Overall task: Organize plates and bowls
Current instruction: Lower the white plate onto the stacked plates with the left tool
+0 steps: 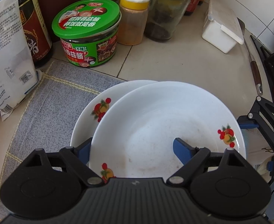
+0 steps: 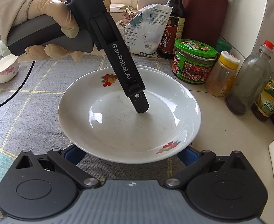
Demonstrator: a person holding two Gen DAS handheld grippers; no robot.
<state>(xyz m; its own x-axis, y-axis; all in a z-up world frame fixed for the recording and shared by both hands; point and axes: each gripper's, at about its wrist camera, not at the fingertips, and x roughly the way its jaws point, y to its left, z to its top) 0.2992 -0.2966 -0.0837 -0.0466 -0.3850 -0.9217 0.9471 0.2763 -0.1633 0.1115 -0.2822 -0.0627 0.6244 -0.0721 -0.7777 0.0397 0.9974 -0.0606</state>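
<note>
A white plate with fruit prints (image 1: 161, 128) sits off-centre on a second matching plate (image 1: 92, 112), on a grey checked mat (image 1: 49, 102). My left gripper (image 1: 132, 149) is open across the top plate's near rim: one blue finger (image 1: 181, 151) lies inside the plate, the other outside under the rim. In the right wrist view the left gripper's finger (image 2: 139, 102) touches the top plate (image 2: 129, 119). My right gripper (image 2: 131, 154) is open, its blue fingers low under that plate's near edge. A small white floral bowl (image 2: 5, 68) stands at the far left.
Behind the plates stand a green-lidded sauce tub (image 1: 88, 35), a yellow-capped spice jar (image 1: 133, 18), a glass bottle (image 1: 166, 11), a dark soy bottle (image 1: 34, 28) and a white bag (image 1: 6, 56). A white box (image 1: 221, 26) and a knife (image 1: 252, 61) lie at right.
</note>
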